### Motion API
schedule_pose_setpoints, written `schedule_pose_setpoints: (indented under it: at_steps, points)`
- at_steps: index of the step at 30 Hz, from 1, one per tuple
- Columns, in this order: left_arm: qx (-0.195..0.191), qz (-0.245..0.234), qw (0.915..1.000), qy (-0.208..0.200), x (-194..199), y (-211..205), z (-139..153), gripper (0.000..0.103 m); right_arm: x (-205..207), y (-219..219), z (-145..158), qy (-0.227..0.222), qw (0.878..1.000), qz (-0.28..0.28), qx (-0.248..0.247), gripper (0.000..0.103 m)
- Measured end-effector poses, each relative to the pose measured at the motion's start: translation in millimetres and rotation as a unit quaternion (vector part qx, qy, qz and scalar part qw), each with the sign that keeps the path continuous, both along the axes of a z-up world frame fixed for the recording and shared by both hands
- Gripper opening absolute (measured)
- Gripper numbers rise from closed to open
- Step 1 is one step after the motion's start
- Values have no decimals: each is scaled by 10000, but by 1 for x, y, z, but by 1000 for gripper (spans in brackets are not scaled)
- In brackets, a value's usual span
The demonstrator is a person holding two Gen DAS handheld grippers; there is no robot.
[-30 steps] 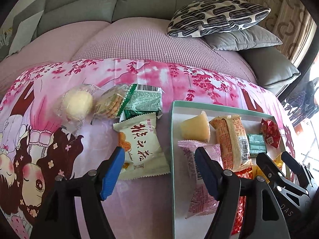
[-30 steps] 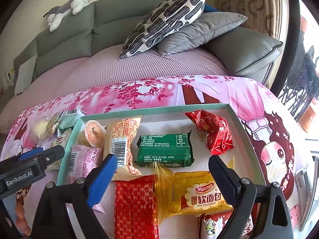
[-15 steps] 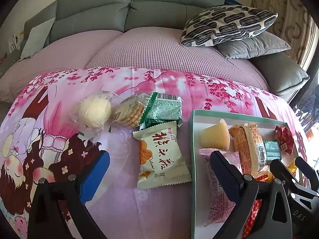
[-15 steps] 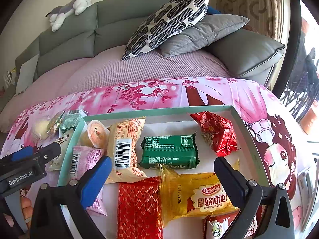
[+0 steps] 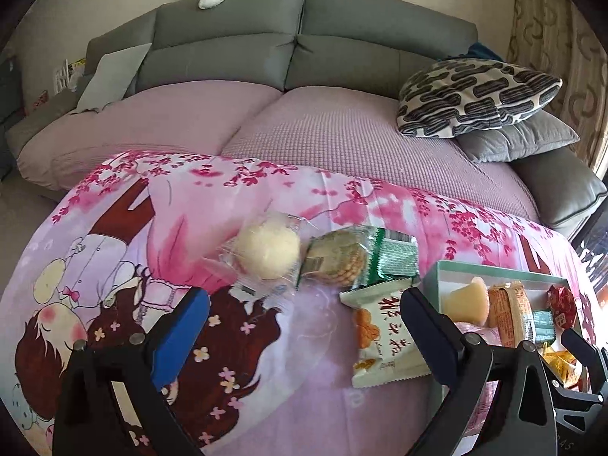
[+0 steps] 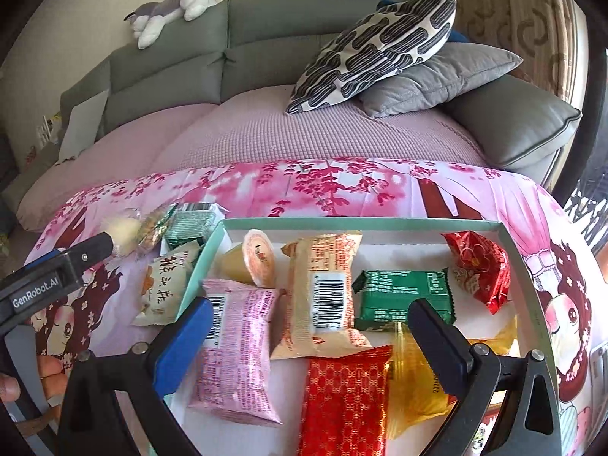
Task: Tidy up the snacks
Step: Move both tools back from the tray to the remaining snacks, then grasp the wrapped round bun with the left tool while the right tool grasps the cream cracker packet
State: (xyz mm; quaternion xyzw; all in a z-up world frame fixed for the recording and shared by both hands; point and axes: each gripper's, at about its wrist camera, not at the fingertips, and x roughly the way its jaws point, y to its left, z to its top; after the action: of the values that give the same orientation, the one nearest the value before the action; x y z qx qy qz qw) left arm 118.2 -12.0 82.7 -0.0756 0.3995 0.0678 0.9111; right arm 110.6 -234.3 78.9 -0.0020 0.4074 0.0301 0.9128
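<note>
My left gripper (image 5: 306, 313) is open above the pink cloth with nothing between its fingers. Just beyond it lie a pale round bun in clear wrap (image 5: 266, 250), a green biscuit pack (image 5: 349, 262) and a cream packet (image 5: 383, 338) beside its right finger. My right gripper (image 6: 309, 315) is open and holds nothing. It hangs over the mint-rimmed tray (image 6: 361, 222), which holds a pink packet (image 6: 239, 342), a barcoded orange packet (image 6: 323, 288), a jelly cup (image 6: 258, 262), a green packet (image 6: 406, 296) and red and yellow packets.
The cartoon-printed pink cloth (image 5: 182, 228) covers the low surface. Behind it is a grey sofa (image 5: 296, 49) with cushions and a plush toy. In the right wrist view, the left gripper's finger (image 6: 87, 252) and a hand (image 6: 11, 383) show at the left.
Both grippers' jaws have spread wider. My left gripper has swung left from the tray's pink packet to the loose snacks. My right gripper has shifted left over the tray.
</note>
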Motion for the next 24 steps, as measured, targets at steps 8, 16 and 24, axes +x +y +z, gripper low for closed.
schedule_pose_setpoints:
  at_steps: [8,16,24]
  points:
    - [-209,332,9992,108,-1,43,0,100,5,30,0,54,9996,245,102,103]
    - [-307,432,9980,338,10,64,3,100,11,64,3,92,9986,512,-6,103]
    - [-383,78,9978,535,38,72,7,100,26,105,0,166,9957,889,200,101]
